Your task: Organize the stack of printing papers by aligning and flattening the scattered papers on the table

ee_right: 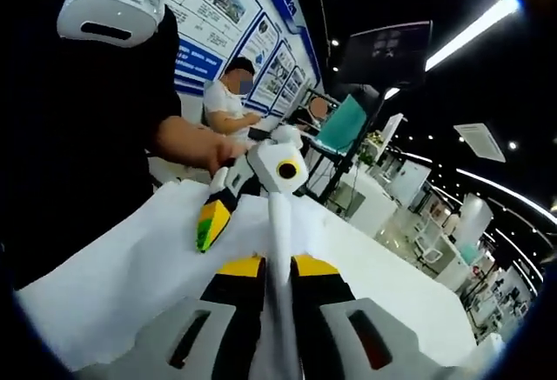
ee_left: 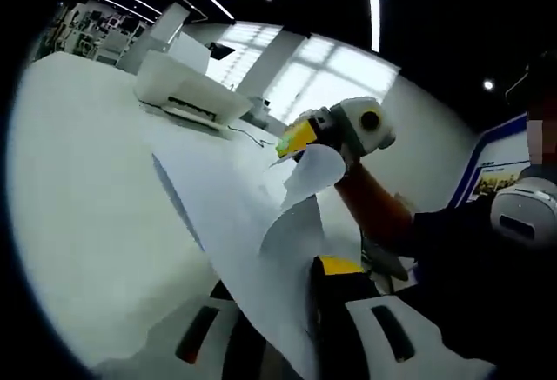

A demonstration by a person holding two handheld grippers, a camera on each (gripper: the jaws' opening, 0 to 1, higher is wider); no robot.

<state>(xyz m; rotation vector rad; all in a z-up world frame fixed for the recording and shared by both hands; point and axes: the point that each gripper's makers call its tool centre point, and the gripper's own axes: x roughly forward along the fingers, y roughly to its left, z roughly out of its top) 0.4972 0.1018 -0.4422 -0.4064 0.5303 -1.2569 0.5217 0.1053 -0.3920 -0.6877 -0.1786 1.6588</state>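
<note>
While the paper [ee_right: 277, 250] was pinched edge-on between the jaws of the right gripper [ee_right: 278, 269], those jaws were seen closed on it, with the sheet rising as a thin white line between the yellow tips. In the left gripper view, the left gripper [ee_left: 294, 277] was likewise seen clamped on the paper [ee_left: 235, 223], which curled up between its jaws and was lifted off the tabletop [ee_left: 78, 189]. The same sheet was held at its far end by the other gripper, whose yellow and green tip [ee_left: 294, 139] was seen touching the curled upper edge. So the paper was held in the air between the two grippers, buckled in the middle rather than flat.

Beyond it, a white printer [ee_left: 187, 91] stood at the far side of the tabletop, well apart from the sheet, with a cable [ee_left: 252, 136] trailing beside it. A person in dark clothes [ee_right: 104, 119] was seen close behind the grippers, and another person [ee_right: 228, 97] was seated farther back near wall posters [ee_right: 218, 6].

The step was judged to be the straightening of a lifted sheet. It would be done best if the grippers were drawn gently apart until the curl was taken out, then lowered level, so that the sheet was laid flat and squared with the others. A hard pull was to be avoided, since thin paper would tear or crease at the jaws.
</note>
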